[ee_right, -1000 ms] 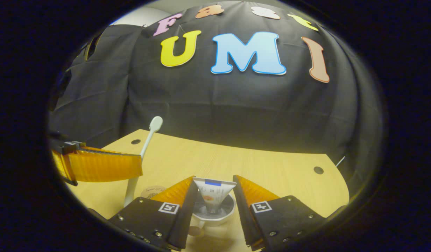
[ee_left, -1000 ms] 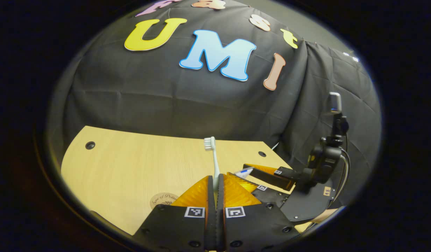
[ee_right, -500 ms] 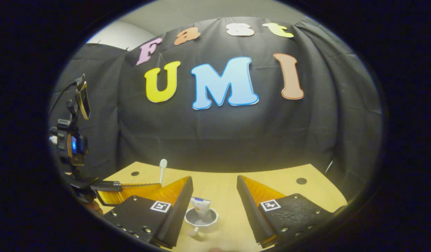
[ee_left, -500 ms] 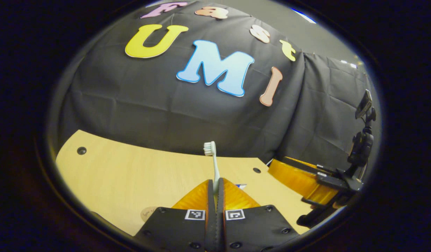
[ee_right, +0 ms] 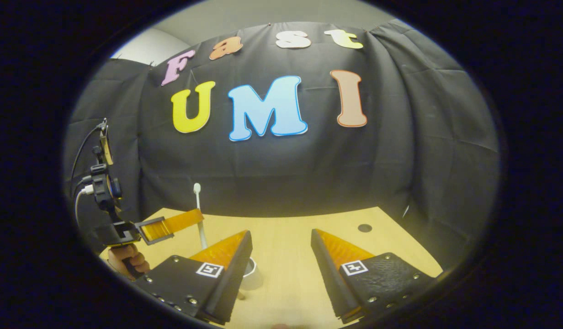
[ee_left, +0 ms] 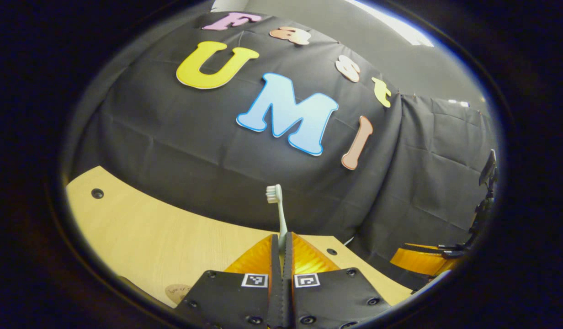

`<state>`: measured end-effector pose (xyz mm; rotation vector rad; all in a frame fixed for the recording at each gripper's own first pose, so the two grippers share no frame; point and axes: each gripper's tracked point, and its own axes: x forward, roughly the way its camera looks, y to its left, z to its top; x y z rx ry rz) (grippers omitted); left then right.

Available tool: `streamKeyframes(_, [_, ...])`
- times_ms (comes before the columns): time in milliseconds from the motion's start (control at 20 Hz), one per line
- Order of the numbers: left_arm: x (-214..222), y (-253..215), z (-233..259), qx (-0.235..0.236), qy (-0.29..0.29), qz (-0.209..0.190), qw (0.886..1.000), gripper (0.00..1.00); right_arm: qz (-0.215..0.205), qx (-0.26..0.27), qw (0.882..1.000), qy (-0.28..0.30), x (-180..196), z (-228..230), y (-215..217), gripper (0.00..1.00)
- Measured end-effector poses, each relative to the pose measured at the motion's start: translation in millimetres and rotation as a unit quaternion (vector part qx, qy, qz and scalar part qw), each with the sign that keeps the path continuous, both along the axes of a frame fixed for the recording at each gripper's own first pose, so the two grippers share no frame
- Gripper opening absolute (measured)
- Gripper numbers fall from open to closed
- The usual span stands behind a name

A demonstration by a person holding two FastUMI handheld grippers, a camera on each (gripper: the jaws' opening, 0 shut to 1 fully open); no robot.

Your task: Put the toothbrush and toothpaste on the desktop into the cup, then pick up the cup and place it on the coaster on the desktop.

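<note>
My left gripper (ee_left: 281,236) is shut on the handle of a pale toothbrush (ee_left: 275,196), which stands upright with its bristle head above the fingers. In the right gripper view the same left gripper (ee_right: 190,218) hangs at the left, held by a hand (ee_right: 126,259), with the toothbrush (ee_right: 198,201) pointing up. My right gripper (ee_right: 281,235) is open with nothing between its fingers, lifted above the desk. Part of the white cup (ee_right: 253,277) peeks out beside its left finger; what is inside the cup is hidden. The round coaster (ee_left: 177,290) lies at the desk's near left edge.
The light wooden desk (ee_right: 290,256) has dark round holes (ee_right: 364,227) near its back corners. The other gripper (ee_left: 421,260) shows low at the right of the left gripper view. A camera mount with cables (ee_right: 101,183) rises above the left gripper.
My right gripper drew up and back from the cup, leaving the toothpaste tube standing in it. My left gripper rose and tilted upward with the toothbrush still held.
</note>
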<state>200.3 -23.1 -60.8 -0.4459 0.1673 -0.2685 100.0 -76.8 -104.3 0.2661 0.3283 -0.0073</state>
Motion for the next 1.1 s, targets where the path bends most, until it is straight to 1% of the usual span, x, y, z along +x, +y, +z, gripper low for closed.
streamKeyframes(150, [5.9,-5.1,-8.2,0.008,-0.006,0.011,1.0,0.07,0.011,0.006,1.0,0.007,-3.6,-1.6,6.5,0.79])
streamKeyframes(350, [17.4,-16.6,-17.0,0.023,-0.008,0.017,1.0,0.07,0.025,0.012,1.0,0.011,-2.7,-3.3,14.5,0.78])
streamKeyframes(550, [16.3,-30.1,-26.3,0.059,-0.012,0.016,0.998,0.07,0.034,0.019,0.999,0.019,-2.7,-5.5,18.8,0.79])
streamKeyframes(650, [16.0,-36.4,-33.4,0.07,-0.012,0.008,0.997,0.07,0.036,0.018,0.999,0.023,-3.5,-6.6,17.6,0.79])
streamKeyframes(800, [15.6,-37.6,-42.0,0.086,-0.008,0.013,0.996,0.06,0.038,0.017,0.999,0.026,-4.8,-4.7,17.5,0.79])
streamKeyframes(950, [11.7,-36.9,-47.8,0.093,0.001,0.013,0.996,0.11,0.04,0.014,0.999,0.027,-6.3,-3.7,17.6,0.78])
streamKeyframes(1050, [6.8,-37.7,-44.3,0.096,0.002,0.008,0.995,0.17,0.045,0.013,0.998,0.032,-6.7,-5.0,20.5,0.78])
streamKeyframes(1100, [3.0,-37.4,-44.7,0.103,0.007,0.005,0.995,0.27,0.047,0.013,0.998,0.034,-6.9,-4.7,22.2,0.78])
